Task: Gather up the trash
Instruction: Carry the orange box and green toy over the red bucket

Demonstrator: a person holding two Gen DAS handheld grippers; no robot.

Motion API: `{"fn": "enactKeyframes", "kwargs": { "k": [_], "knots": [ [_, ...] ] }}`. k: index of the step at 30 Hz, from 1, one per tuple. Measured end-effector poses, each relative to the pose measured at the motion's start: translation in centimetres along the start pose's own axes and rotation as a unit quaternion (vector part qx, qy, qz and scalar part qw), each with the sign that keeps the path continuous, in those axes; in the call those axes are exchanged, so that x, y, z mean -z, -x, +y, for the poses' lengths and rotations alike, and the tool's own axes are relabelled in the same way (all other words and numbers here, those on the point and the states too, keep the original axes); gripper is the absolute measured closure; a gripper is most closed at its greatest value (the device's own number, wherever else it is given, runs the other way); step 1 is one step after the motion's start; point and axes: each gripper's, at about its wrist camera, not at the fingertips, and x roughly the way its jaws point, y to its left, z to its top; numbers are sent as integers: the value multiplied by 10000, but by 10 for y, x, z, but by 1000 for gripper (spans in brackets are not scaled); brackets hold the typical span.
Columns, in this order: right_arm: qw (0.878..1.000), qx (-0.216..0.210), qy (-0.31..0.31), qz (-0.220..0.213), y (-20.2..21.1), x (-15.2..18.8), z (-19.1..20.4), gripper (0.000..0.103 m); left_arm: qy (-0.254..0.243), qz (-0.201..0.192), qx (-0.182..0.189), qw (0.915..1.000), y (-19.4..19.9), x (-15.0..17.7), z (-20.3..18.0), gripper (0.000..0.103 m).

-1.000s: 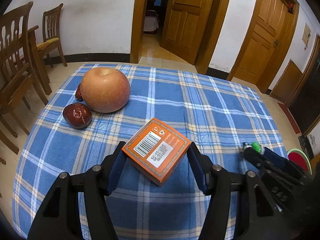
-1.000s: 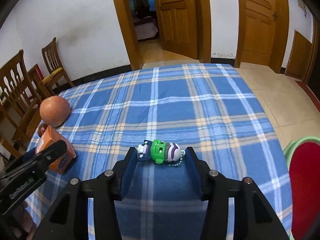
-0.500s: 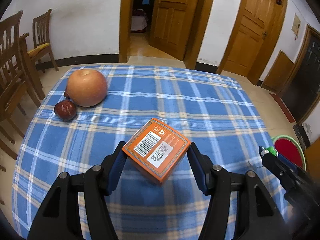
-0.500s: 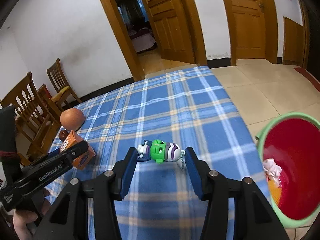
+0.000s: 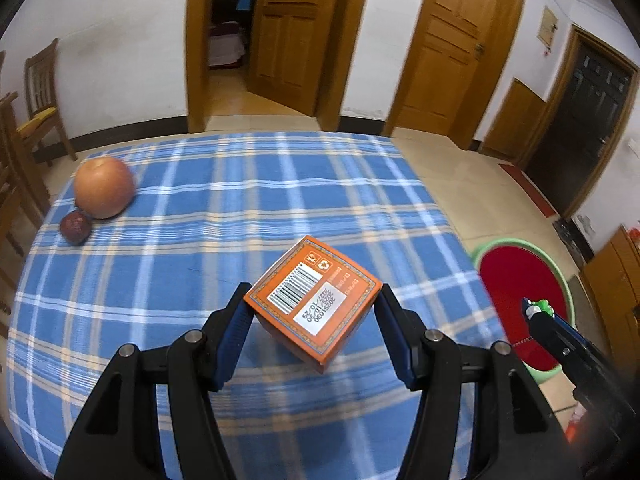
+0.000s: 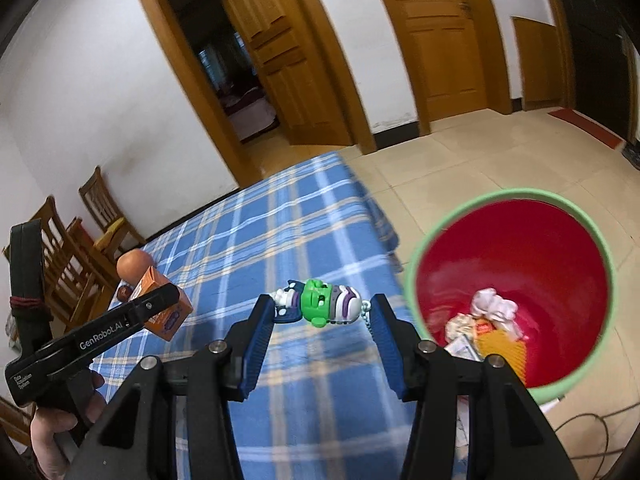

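Observation:
My left gripper (image 5: pixel 312 304) is shut on an orange box (image 5: pixel 314 302) with a barcode and holds it above the blue plaid table (image 5: pixel 240 200). The box also shows in the right wrist view (image 6: pixel 164 304). My right gripper (image 6: pixel 322 306) is shut on a green and purple toy figure (image 6: pixel 320 307) with a small chain, held near the table's right edge. A red bin with a green rim (image 6: pixel 516 292) stands on the floor to the right and holds crumpled paper and wrappers. The bin also shows in the left wrist view (image 5: pixel 516 276).
A large orange-pink fruit (image 5: pixel 104 188) and a small dark red fruit (image 5: pixel 75 224) lie at the table's far left. Wooden chairs (image 6: pixel 68 256) stand left of the table. Wooden doors and tiled floor lie beyond. A cable (image 6: pixel 592 420) lies on the floor by the bin.
Both grippers have risen and moved right with their loads. The right gripper and toy have come close to the red bin, which now fills the right of its view.

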Motion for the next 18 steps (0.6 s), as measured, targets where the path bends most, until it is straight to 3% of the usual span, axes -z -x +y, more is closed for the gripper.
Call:
{"fn": "enactKeyframes", "kwargs": {
  "k": [18],
  "knots": [
    [9932, 687, -842, -405, 48, 1, -103, 51, -743, 212, 734, 9943, -11, 10, -100, 42]
  ]
}}
